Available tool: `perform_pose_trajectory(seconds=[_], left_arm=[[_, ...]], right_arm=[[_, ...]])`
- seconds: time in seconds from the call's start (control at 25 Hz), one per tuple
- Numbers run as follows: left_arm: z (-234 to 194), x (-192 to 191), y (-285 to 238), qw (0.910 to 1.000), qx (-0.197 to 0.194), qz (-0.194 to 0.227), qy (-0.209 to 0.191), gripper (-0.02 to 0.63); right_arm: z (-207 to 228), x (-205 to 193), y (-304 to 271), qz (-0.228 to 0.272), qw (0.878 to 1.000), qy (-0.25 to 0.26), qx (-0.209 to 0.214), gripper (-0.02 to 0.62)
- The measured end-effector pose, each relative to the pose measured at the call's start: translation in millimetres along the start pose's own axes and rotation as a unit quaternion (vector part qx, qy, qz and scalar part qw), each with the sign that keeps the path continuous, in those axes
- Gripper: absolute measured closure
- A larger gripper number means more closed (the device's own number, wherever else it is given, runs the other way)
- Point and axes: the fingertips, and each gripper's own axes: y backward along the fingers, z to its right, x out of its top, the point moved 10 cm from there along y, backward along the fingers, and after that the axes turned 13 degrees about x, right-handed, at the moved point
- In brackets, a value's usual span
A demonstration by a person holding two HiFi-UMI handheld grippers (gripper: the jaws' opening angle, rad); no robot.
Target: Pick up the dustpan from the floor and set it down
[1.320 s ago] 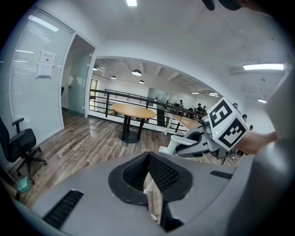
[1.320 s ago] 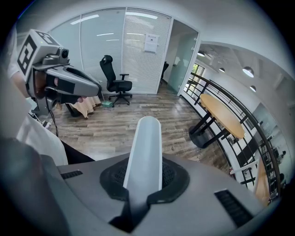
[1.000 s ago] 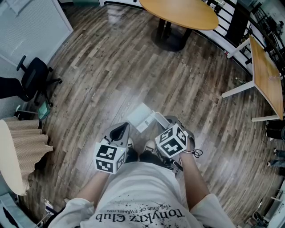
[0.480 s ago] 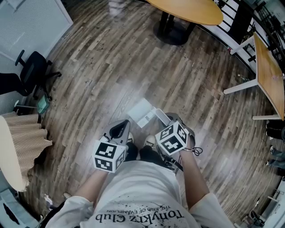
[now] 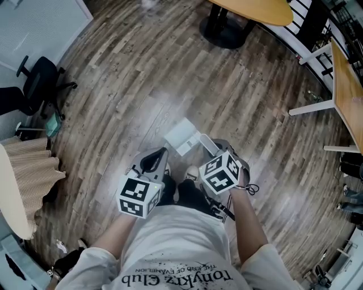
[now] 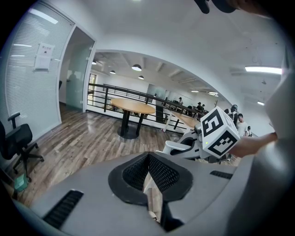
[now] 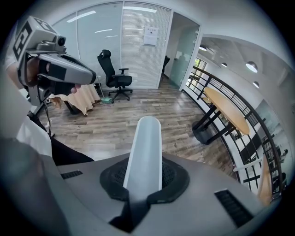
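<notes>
The white dustpan [image 5: 182, 136] hangs just above the wooden floor in front of my feet, with its handle [image 5: 206, 145] running back to my right gripper [image 5: 215, 152]. The right gripper view shows that pale rounded handle [image 7: 146, 143] sticking out between the jaws, and the right gripper [image 7: 144, 174] is shut on it. My left gripper [image 5: 161, 153] hovers to the dustpan's left without touching it. Its black pads [image 6: 161, 173] meet at the tips, so the left gripper [image 6: 148, 156] is shut. A pale strip shows in the slit behind them, and I cannot tell what it is.
A round wooden table [image 5: 255, 8] on a black pedestal [image 5: 227, 31] stands ahead. A second table [image 5: 347, 96] with white legs is at the right. A black office chair [image 5: 34, 90] and a beige draped table [image 5: 25, 181] are at the left.
Both grippers have sunk a little toward the floor, the right still holding the dustpan's handle. The head view has tipped slightly, so the far table sits higher in frame.
</notes>
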Motion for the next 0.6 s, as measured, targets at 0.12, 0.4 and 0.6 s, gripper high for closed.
perform_pose_trajectory(seconds=[0.12, 0.4, 0.6], left_arm=[[-4, 0, -9, 1.0, 0.0, -0.005, 0.002, 0.583], [-12, -2, -26, 0.9999, -0.004, -0.013, 0.008, 0.583], [-16, -4, -35, 0.9997, -0.005, -0.021, 0.007, 0.583]], right_arm=[[6, 2, -9, -0.004, 1.0, -0.001, 0.002, 0.543], [14, 3, -31, -0.01, 1.0, 0.003, 0.006, 0.543], [24, 3, -46, -0.011, 1.0, 0.005, 0.007, 0.543]])
